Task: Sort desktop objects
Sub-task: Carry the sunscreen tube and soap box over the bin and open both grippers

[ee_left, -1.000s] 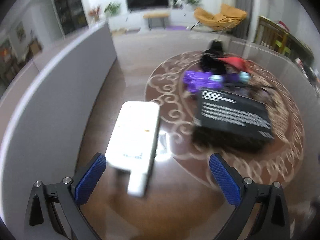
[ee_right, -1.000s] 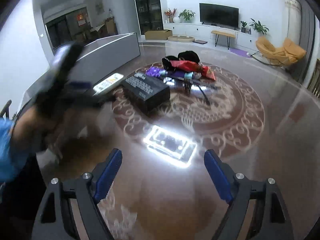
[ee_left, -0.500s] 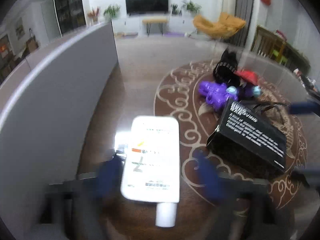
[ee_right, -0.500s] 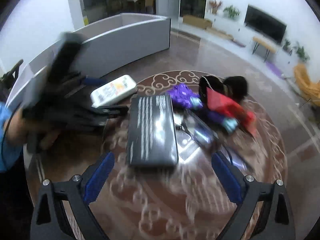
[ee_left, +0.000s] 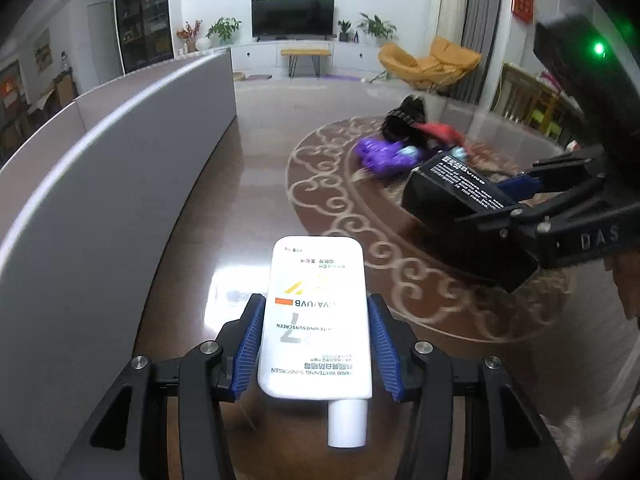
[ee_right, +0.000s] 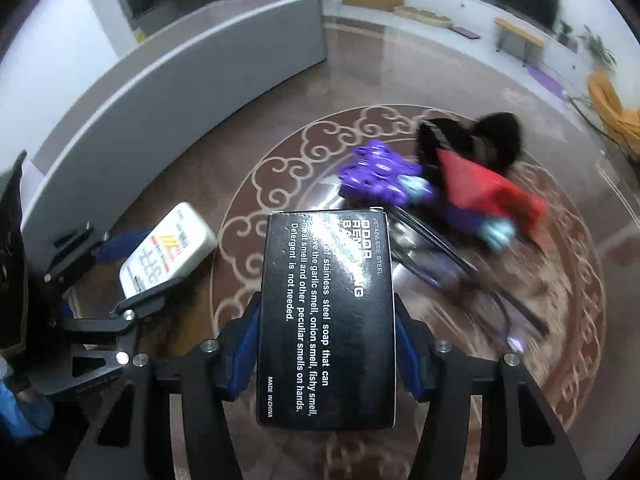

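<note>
My left gripper (ee_left: 316, 340) is shut on a white sunscreen tube (ee_left: 316, 320), cap toward the camera, blue pads pressing both sides. My right gripper (ee_right: 326, 344) is shut on a black soap box (ee_right: 326, 312) with white print. In the left wrist view the box (ee_left: 460, 208) and right gripper sit at right. In the right wrist view the tube (ee_right: 168, 252) and left gripper are at left. A purple toy (ee_right: 380, 176), a red and black item (ee_right: 480, 184) and glasses (ee_right: 440, 264) lie beyond the box.
The brown glossy table (ee_left: 260, 208) has a round scroll pattern. A curved grey partition (ee_left: 100, 184) runs along the left edge. A living room with TV and yellow chair lies behind.
Both grippers moved forward and shut: the left closed on the sunscreen tube, the right swung left and closed on the black box.
</note>
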`<state>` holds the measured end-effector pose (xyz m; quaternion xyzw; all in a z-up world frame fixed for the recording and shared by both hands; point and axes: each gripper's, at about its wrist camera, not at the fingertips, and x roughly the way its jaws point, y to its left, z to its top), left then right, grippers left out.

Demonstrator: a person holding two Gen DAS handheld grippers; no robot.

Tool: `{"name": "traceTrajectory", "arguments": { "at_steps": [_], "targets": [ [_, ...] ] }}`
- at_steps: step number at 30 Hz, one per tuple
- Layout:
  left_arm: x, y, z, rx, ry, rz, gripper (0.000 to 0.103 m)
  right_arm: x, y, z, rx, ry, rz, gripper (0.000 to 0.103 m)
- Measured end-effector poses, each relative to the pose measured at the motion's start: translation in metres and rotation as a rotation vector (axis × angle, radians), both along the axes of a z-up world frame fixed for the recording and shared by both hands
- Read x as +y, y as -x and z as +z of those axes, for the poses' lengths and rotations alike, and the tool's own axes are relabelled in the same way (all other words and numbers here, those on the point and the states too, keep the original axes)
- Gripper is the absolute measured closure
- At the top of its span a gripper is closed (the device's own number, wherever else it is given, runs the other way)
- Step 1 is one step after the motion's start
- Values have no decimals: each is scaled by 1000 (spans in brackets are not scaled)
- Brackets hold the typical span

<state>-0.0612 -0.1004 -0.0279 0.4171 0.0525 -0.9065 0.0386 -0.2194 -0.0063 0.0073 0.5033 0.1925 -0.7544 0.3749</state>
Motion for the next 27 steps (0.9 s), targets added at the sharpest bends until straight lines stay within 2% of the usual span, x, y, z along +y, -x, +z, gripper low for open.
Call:
{"name": "traceTrajectory", "arguments": {
  "at_steps": [4, 7, 11, 14, 17, 21, 25, 27],
  "targets": [
    [2, -18, 36, 64, -84, -5, 52, 24, -10, 32, 18, 60, -43, 44],
    [-8, -32, 71, 120, -130, -6, 52, 15, -14, 63, 46, 105, -37, 45],
    [-48, -55, 119, 185, -138, 36, 52, -30, -32, 106, 60, 209, 10, 44],
    [-100, -71, 139, 199, -85, 118, 52, -84, -46, 126, 59, 289, 65, 44],
    [-162, -87, 138, 166, -42, 236, 52, -142, -72, 131, 35, 347, 122, 44],
    [-239, -107, 106, 57, -38, 401, 52, -215, -100, 113, -20, 347, 184, 44],
    [-270, -117, 73, -81, -23, 515, 50, -264, -121, 77, -53, 299, 211, 42],
    [-272, -124, 63, -93, -42, 537, 38, -279, -130, 62, -82, 286, 223, 37]
  ]
}}
